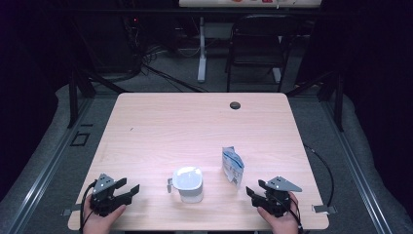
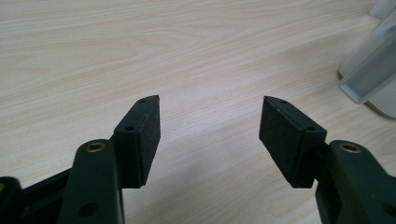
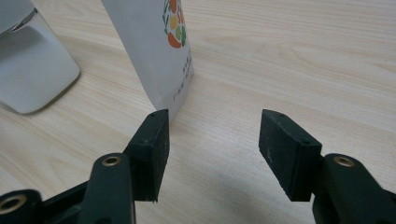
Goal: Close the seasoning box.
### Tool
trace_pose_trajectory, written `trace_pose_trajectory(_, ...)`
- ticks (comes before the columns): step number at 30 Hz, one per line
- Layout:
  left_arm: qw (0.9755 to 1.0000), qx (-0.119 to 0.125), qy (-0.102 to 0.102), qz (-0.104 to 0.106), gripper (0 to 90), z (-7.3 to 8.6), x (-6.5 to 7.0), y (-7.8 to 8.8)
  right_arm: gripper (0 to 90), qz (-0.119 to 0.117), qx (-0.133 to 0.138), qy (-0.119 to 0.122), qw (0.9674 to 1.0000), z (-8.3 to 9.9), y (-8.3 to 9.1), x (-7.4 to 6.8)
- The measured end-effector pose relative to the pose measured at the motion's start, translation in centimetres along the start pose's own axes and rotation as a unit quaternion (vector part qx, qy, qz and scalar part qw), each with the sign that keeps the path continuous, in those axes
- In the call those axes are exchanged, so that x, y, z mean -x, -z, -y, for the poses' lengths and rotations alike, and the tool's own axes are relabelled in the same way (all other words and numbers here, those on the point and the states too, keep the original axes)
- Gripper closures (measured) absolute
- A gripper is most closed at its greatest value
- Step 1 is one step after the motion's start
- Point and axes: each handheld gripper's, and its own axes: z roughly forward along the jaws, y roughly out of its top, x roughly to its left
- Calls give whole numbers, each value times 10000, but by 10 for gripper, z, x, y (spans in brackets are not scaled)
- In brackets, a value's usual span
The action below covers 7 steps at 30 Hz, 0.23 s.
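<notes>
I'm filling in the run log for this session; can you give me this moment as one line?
left gripper: open, empty | right gripper: open, empty | white container: upright between them | pouch: standing, untouched | table

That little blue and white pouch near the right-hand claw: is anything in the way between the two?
Nothing visible. The right gripper sits just short of the pouch, jaws open, with bare table between them. The white container stands off to the side.
</notes>
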Motion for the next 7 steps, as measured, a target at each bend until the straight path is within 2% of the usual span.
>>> trace_pose_trajectory(7, 9999, 141, -40, -33, 386, -2, 0, 4, 423, 51, 5, -16, 10000, -1, 2, 2)
